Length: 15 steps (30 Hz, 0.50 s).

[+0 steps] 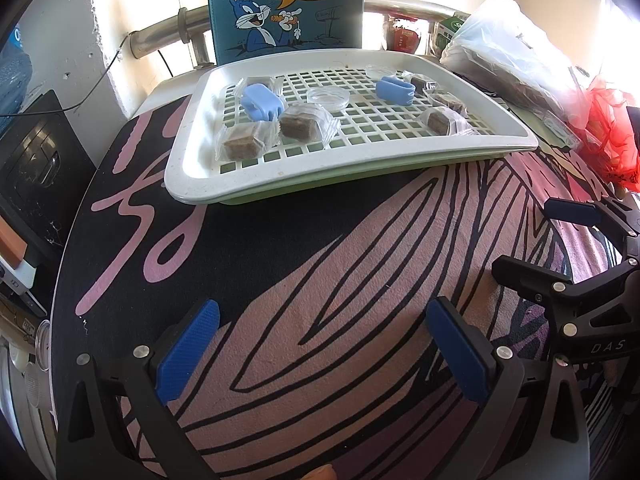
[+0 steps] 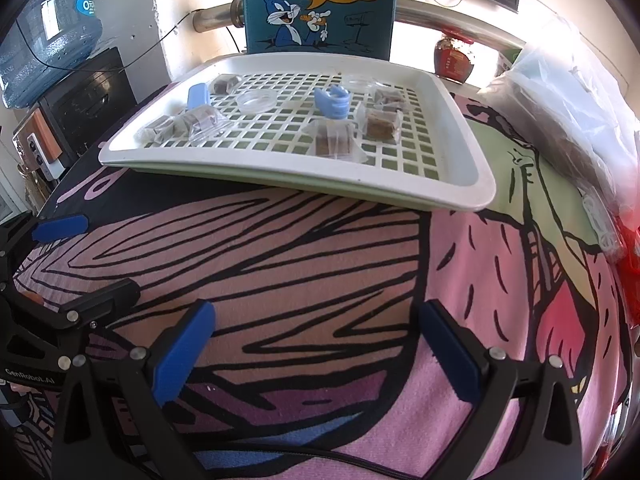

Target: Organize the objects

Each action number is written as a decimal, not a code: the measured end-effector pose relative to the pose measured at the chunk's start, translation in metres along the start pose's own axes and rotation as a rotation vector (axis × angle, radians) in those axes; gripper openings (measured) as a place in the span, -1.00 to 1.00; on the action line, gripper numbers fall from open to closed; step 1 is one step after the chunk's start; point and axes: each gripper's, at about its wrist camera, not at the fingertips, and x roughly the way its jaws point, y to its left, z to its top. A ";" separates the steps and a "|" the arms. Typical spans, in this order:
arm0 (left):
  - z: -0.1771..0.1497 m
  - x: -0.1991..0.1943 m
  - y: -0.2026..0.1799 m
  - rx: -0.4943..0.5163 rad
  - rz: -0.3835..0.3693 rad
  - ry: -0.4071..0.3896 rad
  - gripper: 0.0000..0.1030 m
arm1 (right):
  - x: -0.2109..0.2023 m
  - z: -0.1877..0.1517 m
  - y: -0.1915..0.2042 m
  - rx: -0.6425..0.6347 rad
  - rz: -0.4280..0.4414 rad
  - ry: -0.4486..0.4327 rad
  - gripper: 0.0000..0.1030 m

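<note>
A white slotted tray sits on the patterned cloth at the far side. On it lie several wrapped brown cakes, two light blue clips and two clear round lids. My left gripper is open and empty, low over the cloth well short of the tray. My right gripper is open and empty too, beside the left one. Each gripper shows at the edge of the other's view, the right one and the left one.
A blue cartoon box stands behind the tray. Plastic bags and red wrapping lie at the right. A water jug and black cabinet stand off the left edge.
</note>
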 end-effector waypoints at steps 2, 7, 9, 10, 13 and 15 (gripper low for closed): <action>0.000 -0.001 0.001 -0.003 0.002 0.000 0.99 | 0.000 0.000 0.000 -0.001 -0.001 0.000 1.00; -0.003 -0.003 0.003 -0.015 0.010 0.000 0.99 | -0.002 -0.002 0.002 0.017 -0.014 0.000 1.00; -0.003 -0.004 0.004 -0.019 0.013 0.000 0.99 | -0.002 -0.003 0.003 0.023 -0.019 0.000 1.00; -0.004 -0.004 0.004 -0.023 0.015 0.000 0.99 | -0.003 -0.003 0.003 0.025 -0.021 0.000 1.00; -0.006 -0.005 0.006 -0.034 0.024 0.000 0.99 | -0.003 -0.004 0.004 0.029 -0.025 0.000 1.00; -0.006 -0.006 0.006 -0.039 0.028 0.000 0.99 | -0.003 -0.004 0.004 0.029 -0.024 0.000 1.00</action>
